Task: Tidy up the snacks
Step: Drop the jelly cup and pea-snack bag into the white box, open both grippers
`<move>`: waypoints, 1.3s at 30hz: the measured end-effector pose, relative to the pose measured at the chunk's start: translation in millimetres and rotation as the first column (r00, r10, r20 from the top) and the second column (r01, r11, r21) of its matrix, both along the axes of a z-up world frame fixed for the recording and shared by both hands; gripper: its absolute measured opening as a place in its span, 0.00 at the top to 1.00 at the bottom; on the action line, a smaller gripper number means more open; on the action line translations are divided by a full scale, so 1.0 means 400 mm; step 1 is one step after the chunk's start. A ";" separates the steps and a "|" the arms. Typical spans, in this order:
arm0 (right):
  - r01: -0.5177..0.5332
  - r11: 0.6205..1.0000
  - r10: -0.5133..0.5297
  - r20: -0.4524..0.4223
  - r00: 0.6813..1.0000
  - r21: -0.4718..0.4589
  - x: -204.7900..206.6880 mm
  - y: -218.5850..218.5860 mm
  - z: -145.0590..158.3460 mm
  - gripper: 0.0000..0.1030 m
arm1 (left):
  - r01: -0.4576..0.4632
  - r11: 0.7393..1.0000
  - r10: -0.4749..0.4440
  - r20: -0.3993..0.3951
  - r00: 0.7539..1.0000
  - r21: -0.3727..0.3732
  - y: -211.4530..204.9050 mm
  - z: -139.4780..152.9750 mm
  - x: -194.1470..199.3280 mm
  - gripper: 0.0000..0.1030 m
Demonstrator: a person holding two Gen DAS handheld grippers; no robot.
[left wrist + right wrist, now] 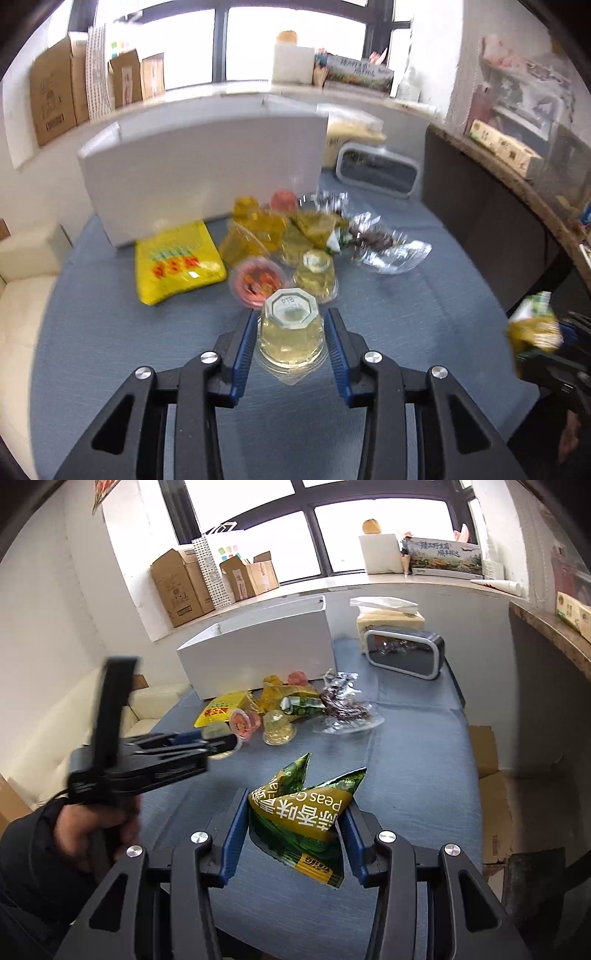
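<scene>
Holding two snacks at once. Our left gripper (291, 334) has its blue pads closed against a clear plastic jelly cup with pale yellow filling (290, 332), inverted. Our right gripper (295, 823) pinches a green-and-gold foil peas packet (299, 819) across its width. The white rectangular bin (199, 177) lies ahead beyond the snack pile (280, 236); we judge the left gripper nearer.

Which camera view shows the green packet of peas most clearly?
The right wrist view. There the green packet of peas sits sharp between the blue pads of the right hand-held gripper, its printing readable. The left wrist view shows it only as a blurred shape at the right edge.
</scene>
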State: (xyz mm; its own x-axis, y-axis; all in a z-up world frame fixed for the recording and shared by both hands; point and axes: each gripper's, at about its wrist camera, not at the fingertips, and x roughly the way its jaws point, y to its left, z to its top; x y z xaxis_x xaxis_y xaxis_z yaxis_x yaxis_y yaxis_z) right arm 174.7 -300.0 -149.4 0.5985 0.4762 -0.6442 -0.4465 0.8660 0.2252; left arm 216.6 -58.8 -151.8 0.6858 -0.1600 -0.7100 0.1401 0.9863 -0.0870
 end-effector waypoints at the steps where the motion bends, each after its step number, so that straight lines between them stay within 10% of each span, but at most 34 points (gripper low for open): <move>1: -0.009 1.000 0.009 0.004 1.000 0.002 0.006 0.010 0.003 0.51 | -0.001 1.000 0.001 0.014 1.000 -0.004 0.010 0.020 -0.011 0.60; 18: -0.107 0.993 0.112 0.141 0.984 -0.042 0.390 0.341 0.217 0.50 | -0.101 0.994 0.107 0.177 0.978 -0.045 0.273 0.303 0.181 0.59; 29: -0.029 0.997 0.033 0.065 0.997 -0.067 0.714 0.426 0.216 0.49 | -0.095 0.995 0.095 0.088 0.992 -0.014 0.349 0.252 0.494 0.58; 33: 0.025 0.999 -0.022 0.058 0.998 -0.048 0.741 0.397 0.191 0.00 | -0.103 0.995 0.103 0.094 0.990 -0.006 0.359 0.221 0.505 0.00; 39: 0.083 0.996 -0.086 0.088 0.992 0.030 0.721 0.324 0.193 0.00 | -0.083 0.997 0.083 0.072 0.994 -0.004 0.360 0.190 0.494 0.00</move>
State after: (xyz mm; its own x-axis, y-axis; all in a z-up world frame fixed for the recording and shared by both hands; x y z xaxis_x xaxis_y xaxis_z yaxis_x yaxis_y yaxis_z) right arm 463.1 -170.5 -72.4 0.6917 0.4376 -0.5745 -0.3913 0.8957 0.2111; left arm 414.0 85.2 -75.6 0.7459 -0.1006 -0.6584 0.0634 0.9948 -0.0802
